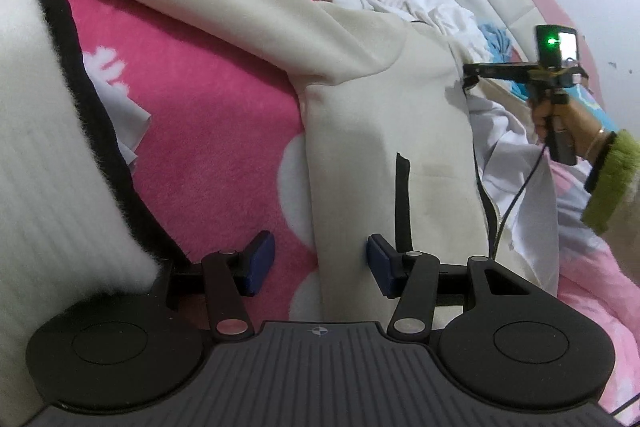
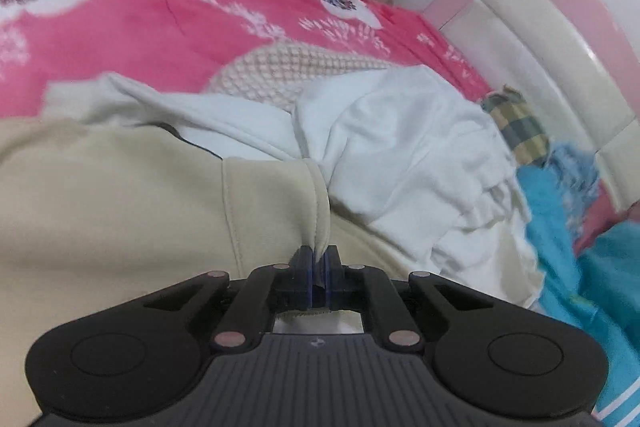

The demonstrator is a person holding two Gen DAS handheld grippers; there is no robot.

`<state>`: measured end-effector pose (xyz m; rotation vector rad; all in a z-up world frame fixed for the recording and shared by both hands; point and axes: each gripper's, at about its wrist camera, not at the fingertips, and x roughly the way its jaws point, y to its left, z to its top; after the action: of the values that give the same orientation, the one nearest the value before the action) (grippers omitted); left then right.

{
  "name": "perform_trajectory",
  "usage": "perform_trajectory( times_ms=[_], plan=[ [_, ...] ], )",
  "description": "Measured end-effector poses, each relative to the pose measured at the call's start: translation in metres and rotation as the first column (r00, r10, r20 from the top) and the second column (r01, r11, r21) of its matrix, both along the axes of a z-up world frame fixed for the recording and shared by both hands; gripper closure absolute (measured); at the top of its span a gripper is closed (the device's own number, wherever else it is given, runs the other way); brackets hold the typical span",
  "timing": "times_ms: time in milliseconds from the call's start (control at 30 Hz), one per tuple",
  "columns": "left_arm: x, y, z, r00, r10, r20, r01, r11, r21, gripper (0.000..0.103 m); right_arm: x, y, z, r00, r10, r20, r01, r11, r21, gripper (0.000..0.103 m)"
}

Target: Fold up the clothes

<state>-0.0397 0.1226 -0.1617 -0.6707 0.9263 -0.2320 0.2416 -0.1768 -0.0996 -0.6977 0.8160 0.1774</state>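
While the left gripper waited half-open over the cream jacket's hem on the pink blanket, holding nothing, the right view showed the right gripper pinching the jacket's edge (presumably to fold it).

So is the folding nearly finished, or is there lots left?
Hardly started. The cream fleece zip jacket lies spread out on the pink flowered blanket, one sleeve stretched away, nothing folded yet. The right hand-held gripper is shut on the jacket's edge; the left hand-held gripper is open over its hem. The crumpled white clothes and the blue cloth are left to do.
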Motion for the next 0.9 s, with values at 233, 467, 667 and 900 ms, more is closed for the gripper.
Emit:
perform_trajectory(
  times_ms=[233,467,667,900],
  plan=[
    [0.011,0.008,0.009,0.994,0.094,0.052,-0.089,0.992,-0.087,0.051,-0.008,0.009,-0.004,0.999,0.011,0.050,-0.005,0.995,-0.104,0.097],
    [0.055,0.030,-0.006,0.959,0.282,0.023,-0.276,0.950,-0.143,0.051,-0.002,0.021,0.000,0.991,0.040,0.128,-0.022,0.989,-0.143,0.097],
    [0.077,0.032,-0.010,0.931,0.359,0.069,-0.349,0.928,-0.131,0.059,-0.005,0.031,0.003,0.978,0.053,0.200,-0.021,0.987,-0.158,0.097],
    [0.081,0.040,-0.009,0.910,0.403,0.095,-0.392,0.913,-0.110,0.062,0.011,0.043,0.007,0.968,0.047,0.246,-0.015,0.992,-0.128,0.097]
  ],
)
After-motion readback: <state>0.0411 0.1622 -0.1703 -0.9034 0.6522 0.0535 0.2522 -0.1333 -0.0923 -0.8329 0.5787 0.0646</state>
